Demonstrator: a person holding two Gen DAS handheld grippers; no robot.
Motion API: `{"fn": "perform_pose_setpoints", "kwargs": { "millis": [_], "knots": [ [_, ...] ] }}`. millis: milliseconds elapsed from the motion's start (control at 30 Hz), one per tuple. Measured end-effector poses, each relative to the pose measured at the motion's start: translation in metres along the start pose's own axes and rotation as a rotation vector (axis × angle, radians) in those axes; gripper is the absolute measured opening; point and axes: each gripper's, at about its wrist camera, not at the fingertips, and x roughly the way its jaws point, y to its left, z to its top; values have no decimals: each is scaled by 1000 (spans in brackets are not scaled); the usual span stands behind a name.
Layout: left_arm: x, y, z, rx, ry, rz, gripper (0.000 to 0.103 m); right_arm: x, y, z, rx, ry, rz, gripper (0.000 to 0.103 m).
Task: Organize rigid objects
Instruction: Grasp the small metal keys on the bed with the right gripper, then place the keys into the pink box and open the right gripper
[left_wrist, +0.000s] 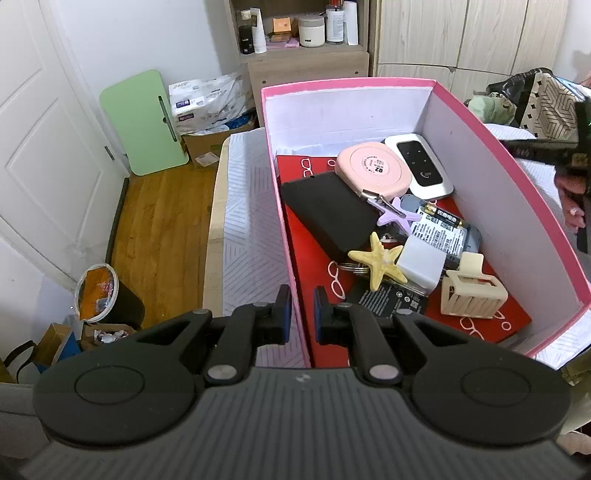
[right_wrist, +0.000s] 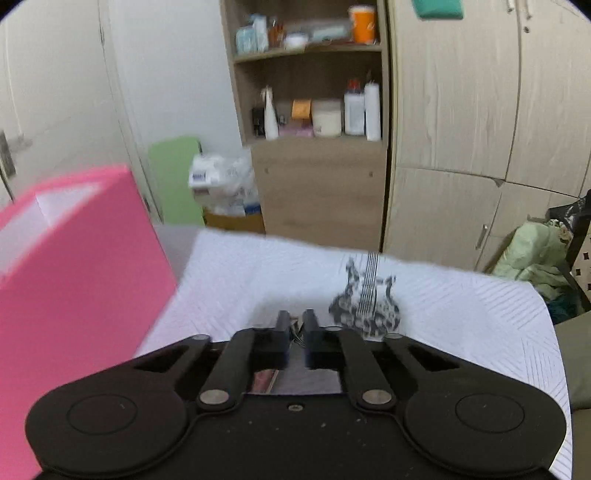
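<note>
With the left claw (left_wrist: 302, 301) clamped narrowly on the wall of the pink box (left_wrist: 480, 122) at frame centre, steadying is judged under way, while something small seems held by the right claw (right_wrist: 295, 325), to be carried leftward into it.

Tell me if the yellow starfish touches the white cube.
Touching: the left wrist view shows one arm of the starfish lying against the cube, no gap.

Home bedroom. White panelled door (left_wrist: 40, 155), wood-plank floor (left_wrist: 162, 236), wood-grain wardrobe (right_wrist: 472, 110). Open shelf unit (left_wrist: 299, 33) holds toiletry bottles and jars. Patterned white bed cover (right_wrist: 443, 317). Lined waste bin (left_wrist: 99, 295) by the wall; green folding board (left_wrist: 144, 122) leaning there.
</note>
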Motion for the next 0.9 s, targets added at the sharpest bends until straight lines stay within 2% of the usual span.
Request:
{"fn": "perform_pose_setpoints", "kwargs": {
  "millis": [167, 333, 500, 667, 900],
  "knots": [
    [0, 3, 1, -13, 0, -4, 10, -12, -10, 6, 77, -6, 90, 3],
    [0, 3, 0, 1, -1, 2, 10, -28, -8, 6, 94, -37, 128, 3],
    [0, 3, 0, -4, 7, 1, 10, -54, -2, 17, 134, -66, 238, 3],
    [2, 4, 1, 2, 18, -2, 10, -89, 21, 27, 93, -156, 304, 3],
    [2, 2, 1, 42, 11, 10, 9, -129, 61, 29, 9, -213, 462, 3]
  ]
}}
